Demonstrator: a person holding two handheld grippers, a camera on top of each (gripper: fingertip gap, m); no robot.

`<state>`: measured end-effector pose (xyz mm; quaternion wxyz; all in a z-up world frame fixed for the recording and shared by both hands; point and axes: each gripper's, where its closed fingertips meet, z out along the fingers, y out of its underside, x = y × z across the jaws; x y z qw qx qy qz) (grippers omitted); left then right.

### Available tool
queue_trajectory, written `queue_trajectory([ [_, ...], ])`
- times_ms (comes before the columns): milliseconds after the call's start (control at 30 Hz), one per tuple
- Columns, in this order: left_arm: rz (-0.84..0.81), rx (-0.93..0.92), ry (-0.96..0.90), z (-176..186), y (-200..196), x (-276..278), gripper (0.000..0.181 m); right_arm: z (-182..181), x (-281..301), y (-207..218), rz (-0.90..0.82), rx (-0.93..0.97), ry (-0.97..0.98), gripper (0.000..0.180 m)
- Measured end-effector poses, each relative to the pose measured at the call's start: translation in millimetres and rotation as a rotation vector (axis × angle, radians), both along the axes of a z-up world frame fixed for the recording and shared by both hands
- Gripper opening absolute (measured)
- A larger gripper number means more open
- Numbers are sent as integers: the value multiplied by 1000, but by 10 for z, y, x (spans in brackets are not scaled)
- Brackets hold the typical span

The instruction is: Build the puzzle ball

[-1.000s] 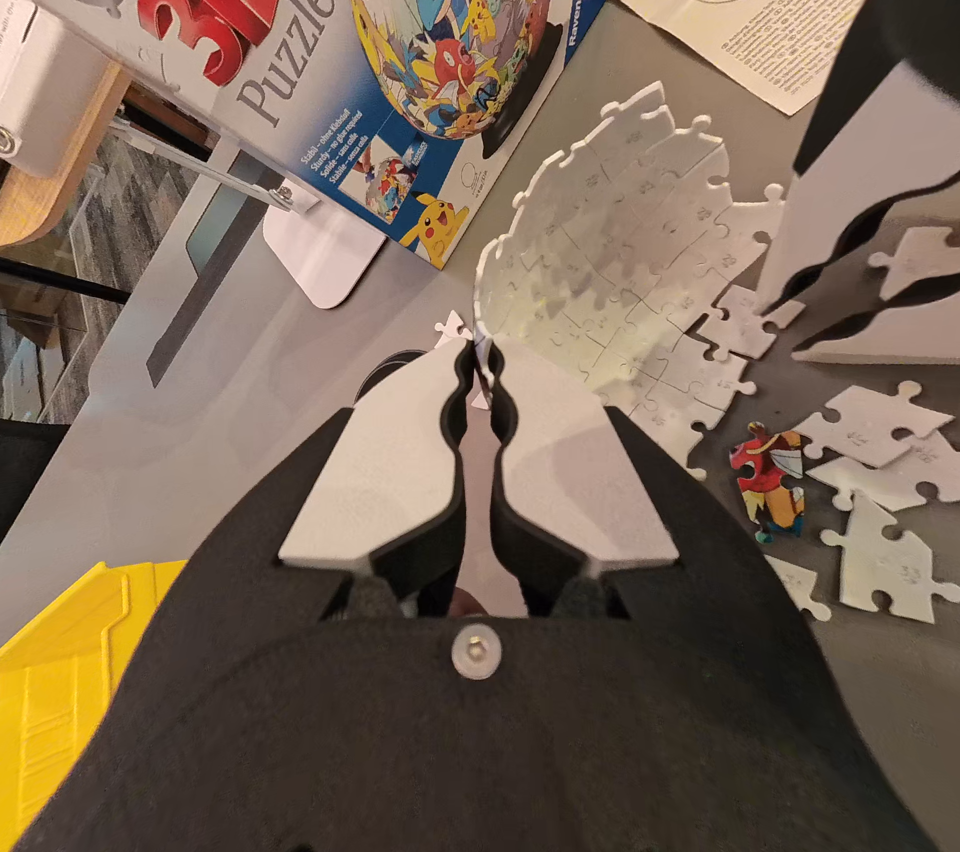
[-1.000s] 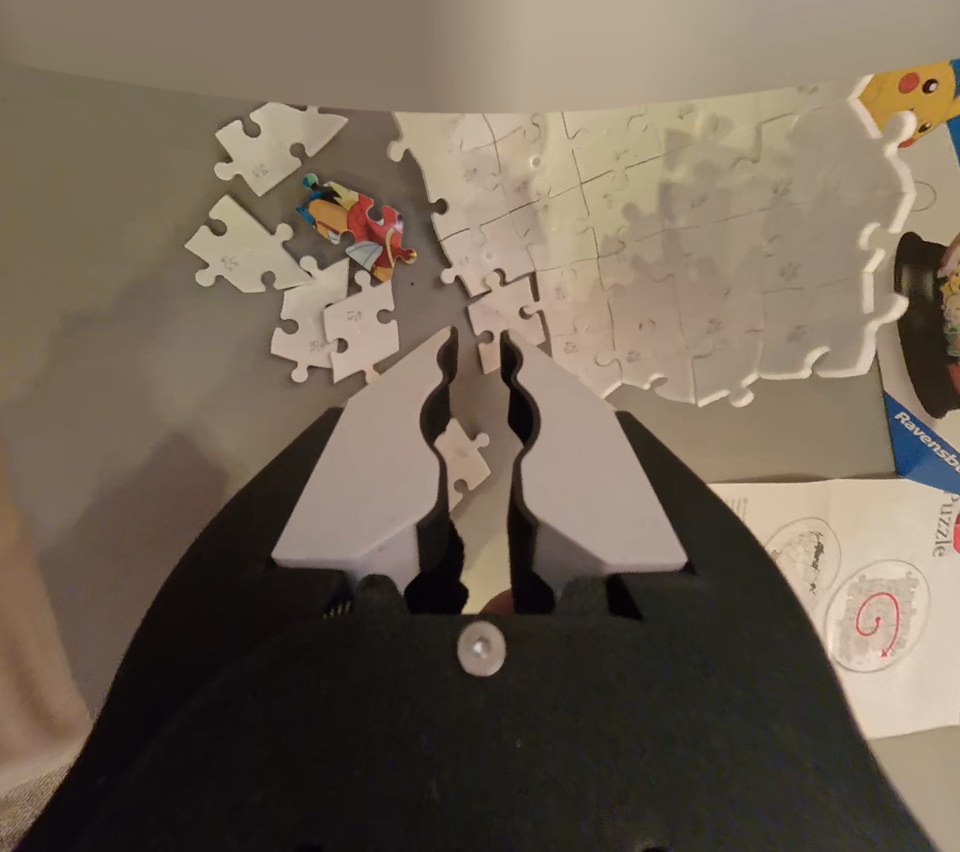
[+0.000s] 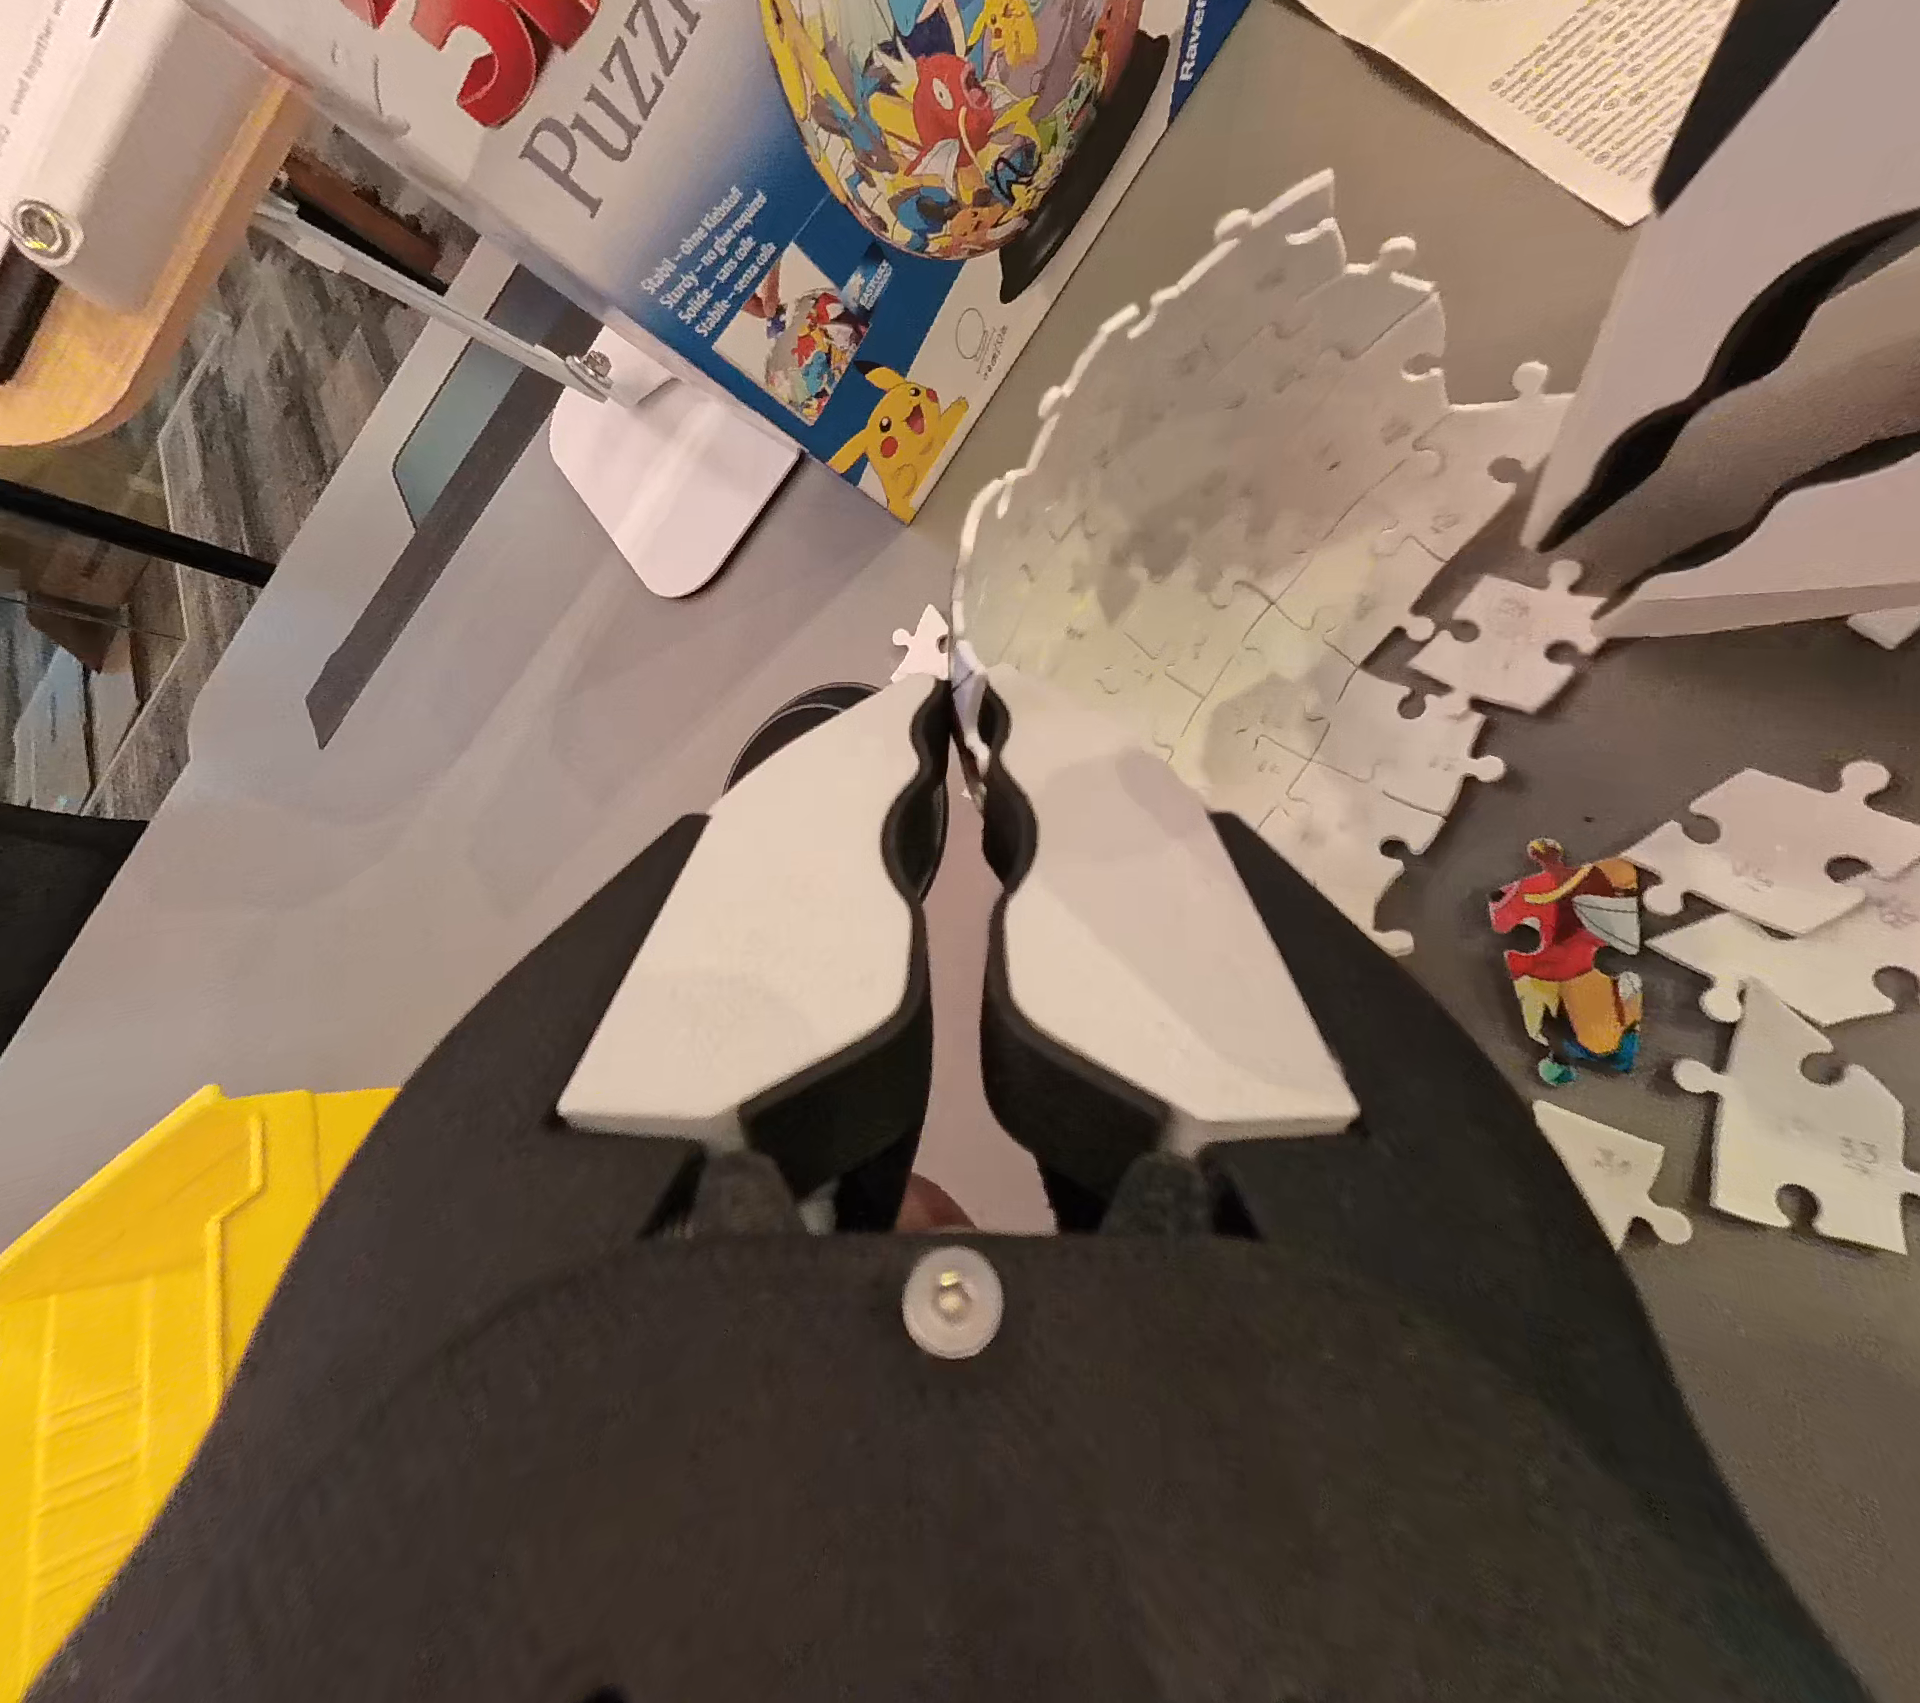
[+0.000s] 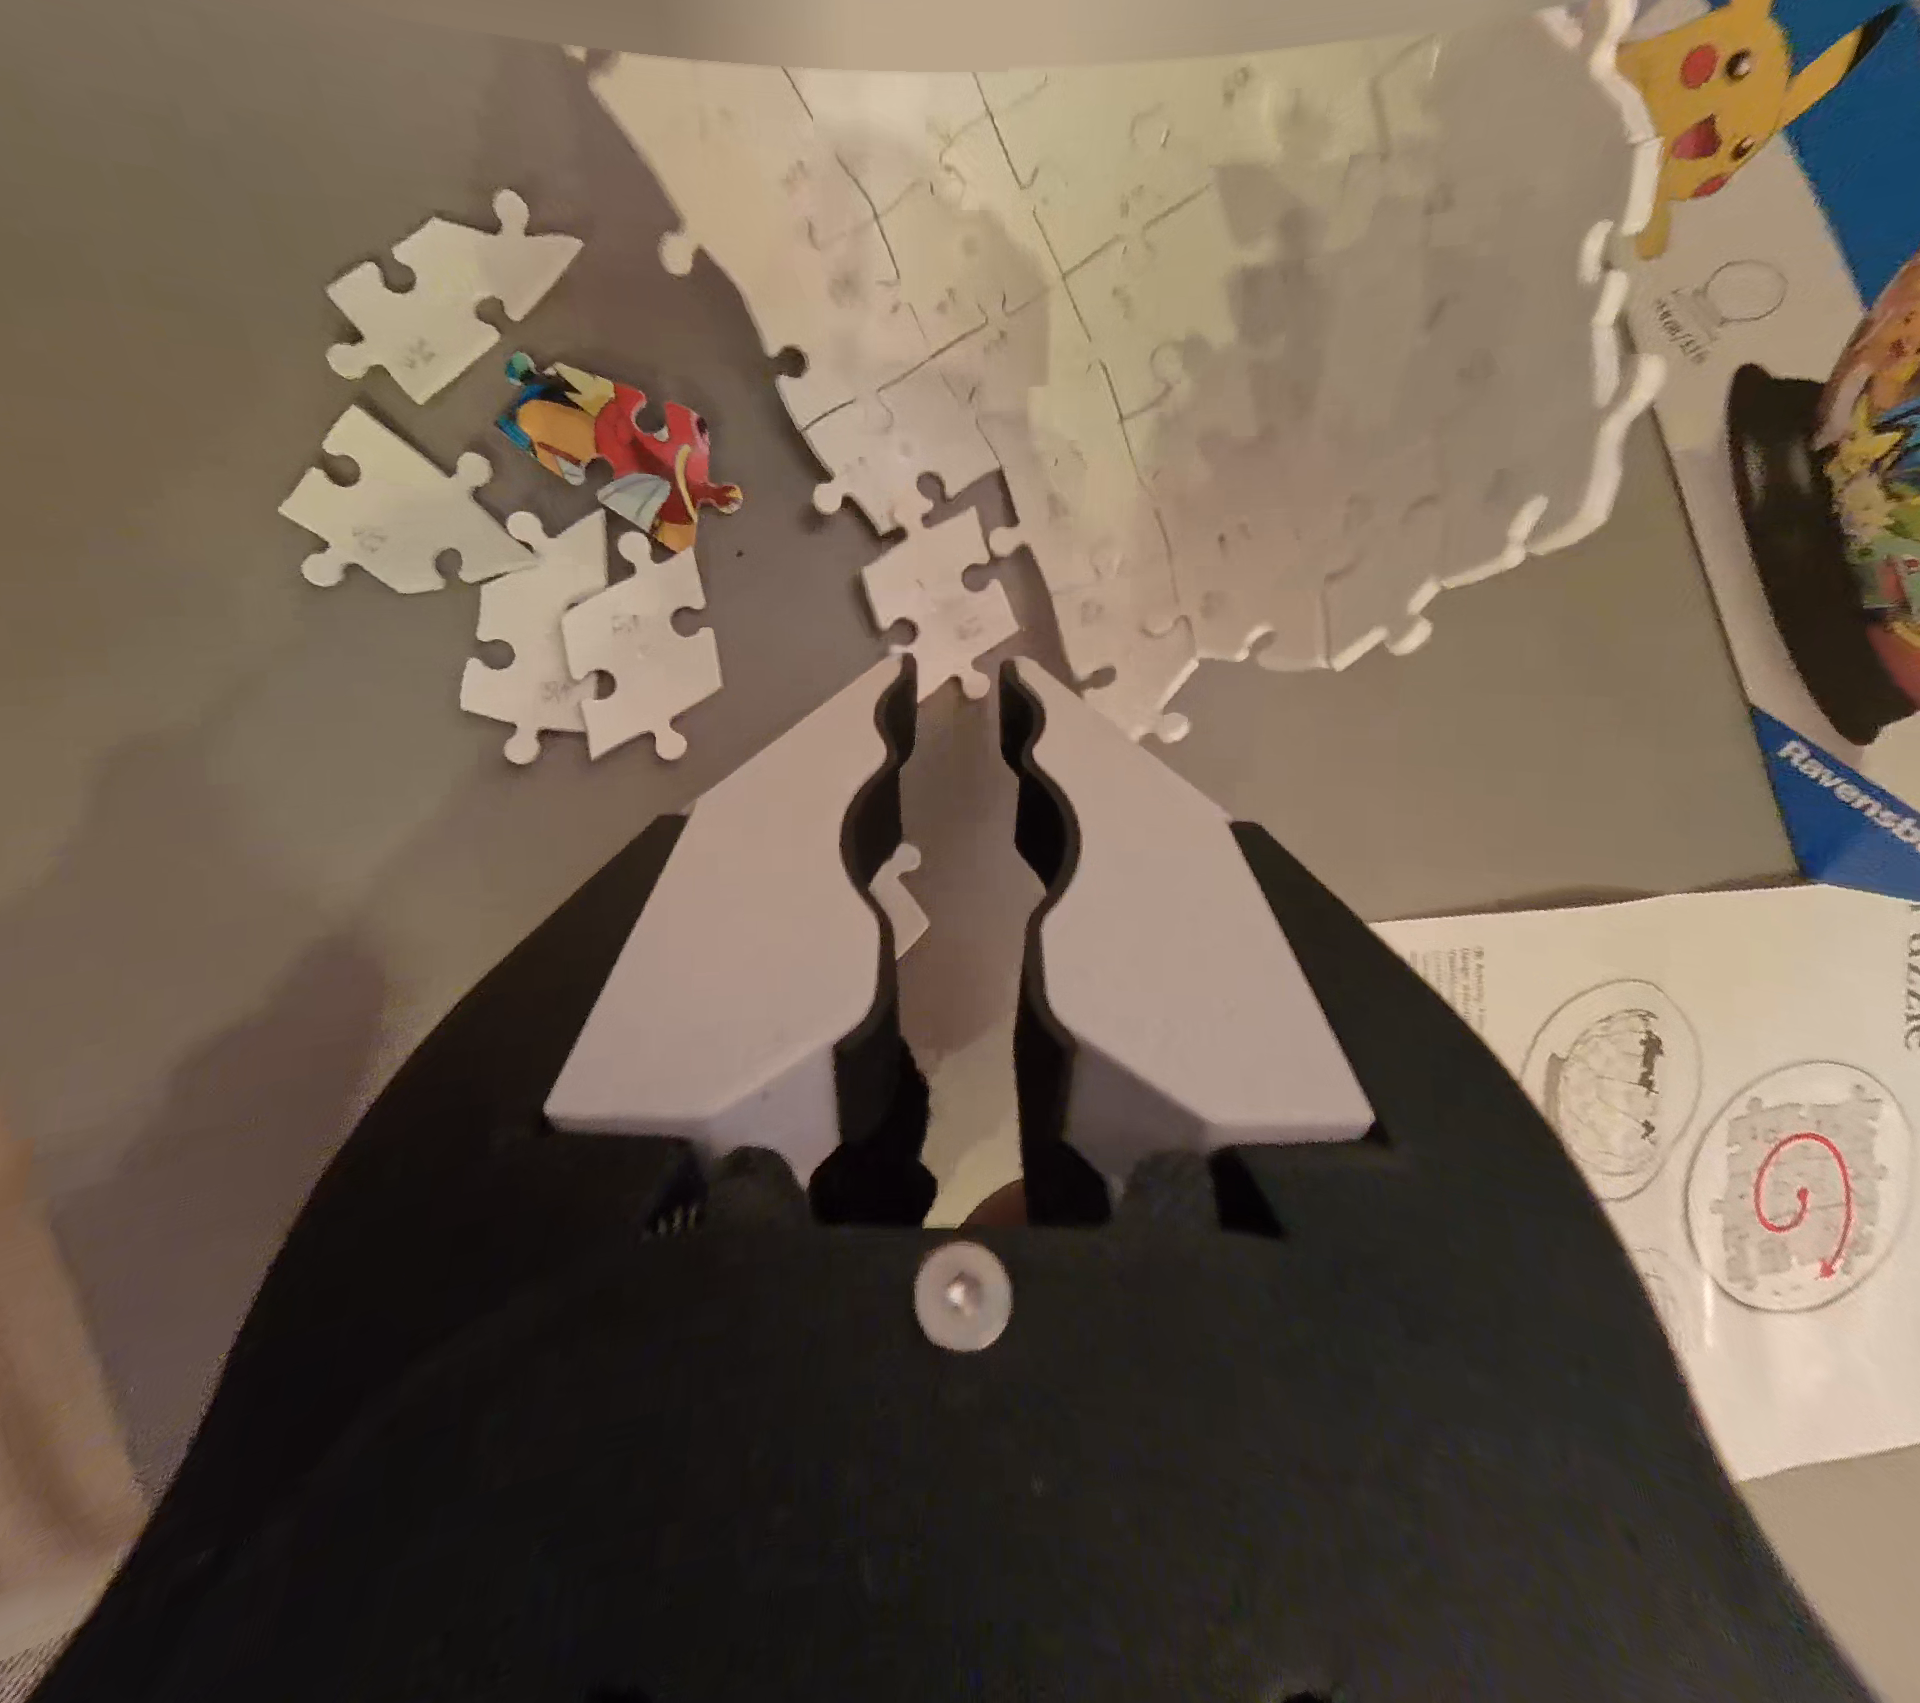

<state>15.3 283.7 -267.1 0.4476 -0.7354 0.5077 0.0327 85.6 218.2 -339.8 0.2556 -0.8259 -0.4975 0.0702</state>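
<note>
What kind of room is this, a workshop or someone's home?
Hard to say for sure; it looks like an office or lab desk. A grey tabletop holds a puzzle box, an instruction sheet and loose pieces, with a white metal stand foot and patterned carpet beyond.

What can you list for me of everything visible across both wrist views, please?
Puzzle shell: one, white, curved, table centre.
Loose pieces: at least six, white, beside the shell.
Printed piece: one, red and orange, among the loose pieces.
Puzzle box: one, white and blue, behind the shell.
Instruction sheet: one, white, beside the box.
Bin: one, yellow, table edge.
Table: one, grey.
Left gripper: fingers shut on the shell's rim.
Right gripper: fingers open, tips at a loose piece.
</note>
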Motion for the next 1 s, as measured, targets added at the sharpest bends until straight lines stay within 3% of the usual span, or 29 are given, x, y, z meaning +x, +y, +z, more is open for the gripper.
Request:
queue_trajectory([
  [33, 3, 5, 3, 4, 1, -4, 3, -27, 1, -13, 0, -10, -9, 13],
  [233, 20, 8, 4, 11, 19, -62, 3, -35, -144, -195, 22, -88, 59, 15],
  [700, 23, -2, -14, -10, 27, -69, 3, -38, 8, -23, 7, 45, 47, 24],
  [1000, 26, -8, -18, -29, 41, -99, 3, -63, -17, -20, -19, -60, 179, 16],
])
